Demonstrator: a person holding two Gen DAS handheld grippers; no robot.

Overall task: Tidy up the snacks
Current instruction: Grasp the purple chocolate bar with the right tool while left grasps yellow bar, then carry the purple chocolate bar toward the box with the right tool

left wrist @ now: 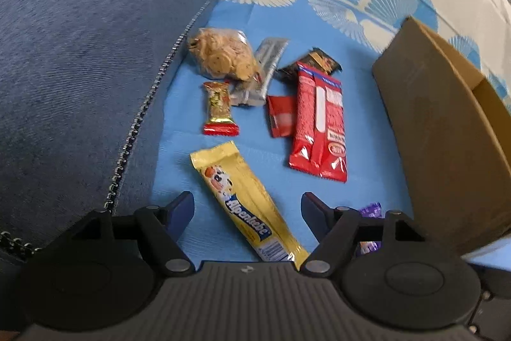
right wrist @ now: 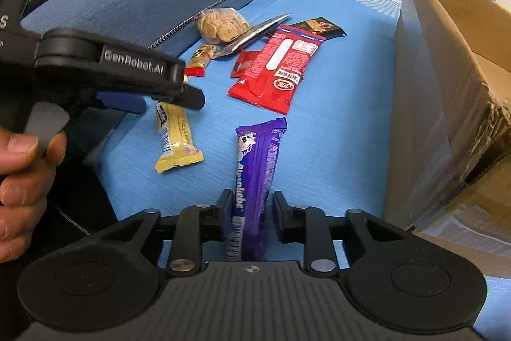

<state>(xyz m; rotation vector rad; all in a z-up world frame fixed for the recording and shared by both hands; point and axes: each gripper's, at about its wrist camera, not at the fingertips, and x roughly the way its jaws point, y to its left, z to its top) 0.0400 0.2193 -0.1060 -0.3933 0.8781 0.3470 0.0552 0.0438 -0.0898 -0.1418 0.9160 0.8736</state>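
Observation:
Snacks lie on a blue patterned sheet [left wrist: 223,21]. My left gripper [left wrist: 247,208] is open, its fingers on either side of a yellow Alpenliebe bar [left wrist: 246,200], just above it. The same bar shows in the right wrist view [right wrist: 174,133] under the left gripper [right wrist: 166,99]. My right gripper [right wrist: 250,206] has its jaws partly closed around the lower end of a purple Alpenliebe bar [right wrist: 258,162]; contact is unclear. Beyond lie a big red packet [left wrist: 319,120], a small red wrapper [left wrist: 281,115], a red-gold bar [left wrist: 218,109], a silver bar [left wrist: 265,69], a black packet [left wrist: 319,59] and a bag of cookies [left wrist: 220,53].
An open cardboard box [left wrist: 440,130] stands on the right, also in the right wrist view [right wrist: 447,85]. A dark blue cushion [left wrist: 80,69] with a zipper borders the sheet on the left. A hand [right wrist: 22,162] holds the left gripper's trigger.

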